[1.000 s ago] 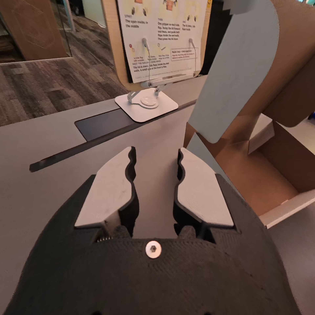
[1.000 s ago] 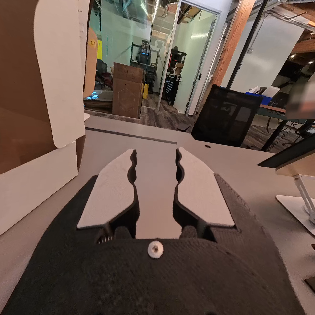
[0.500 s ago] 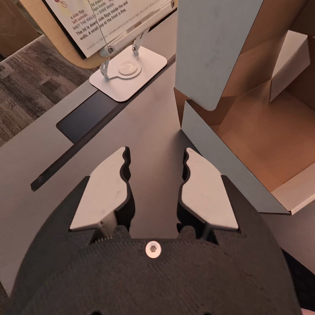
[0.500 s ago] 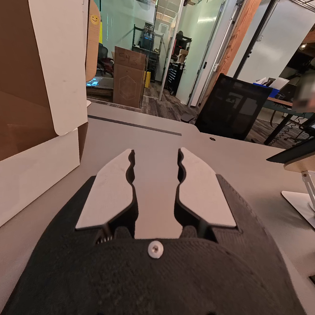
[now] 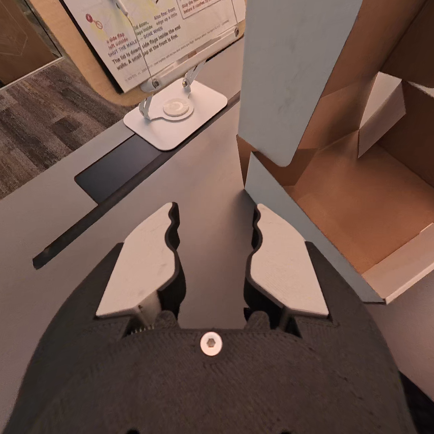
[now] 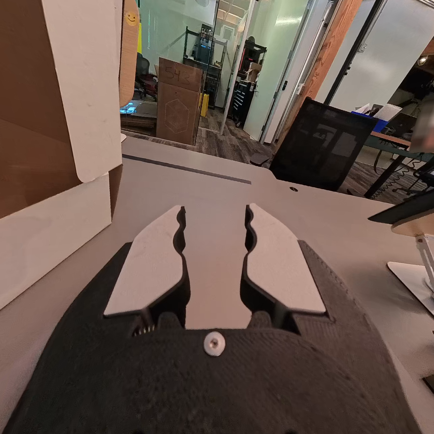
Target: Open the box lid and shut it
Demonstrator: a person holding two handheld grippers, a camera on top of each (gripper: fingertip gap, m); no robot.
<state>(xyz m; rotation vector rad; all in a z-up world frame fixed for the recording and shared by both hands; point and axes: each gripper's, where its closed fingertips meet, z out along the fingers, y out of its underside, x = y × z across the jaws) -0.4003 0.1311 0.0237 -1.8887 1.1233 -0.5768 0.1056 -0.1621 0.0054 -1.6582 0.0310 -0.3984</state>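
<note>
The cardboard box (image 5: 347, 211) stands open on the grey table, white outside and brown inside. Its lid stands upright, with a white side flap (image 5: 288, 77) hanging over the near left corner. My left gripper (image 5: 215, 207) is open and empty, just left of the box's left wall (image 5: 293, 225). In the right wrist view the box's right wall (image 6: 47, 234) and another lid side flap (image 6: 89, 89) are at the left. My right gripper (image 6: 215, 209) is open and empty, to the right of the box, over bare table.
An instruction sheet on a white stand (image 5: 178, 117) sits behind a dark slot (image 5: 117, 173) in the table. Another stand (image 6: 418, 277) is at the right in the right wrist view. A black chair (image 6: 321, 145) and a tall cardboard carton (image 6: 178, 101) stand beyond the table.
My left gripper has risen and tilted down beside the box's left wall, and its jaws have opened wider. My right gripper has shifted slightly forward and stays open.
</note>
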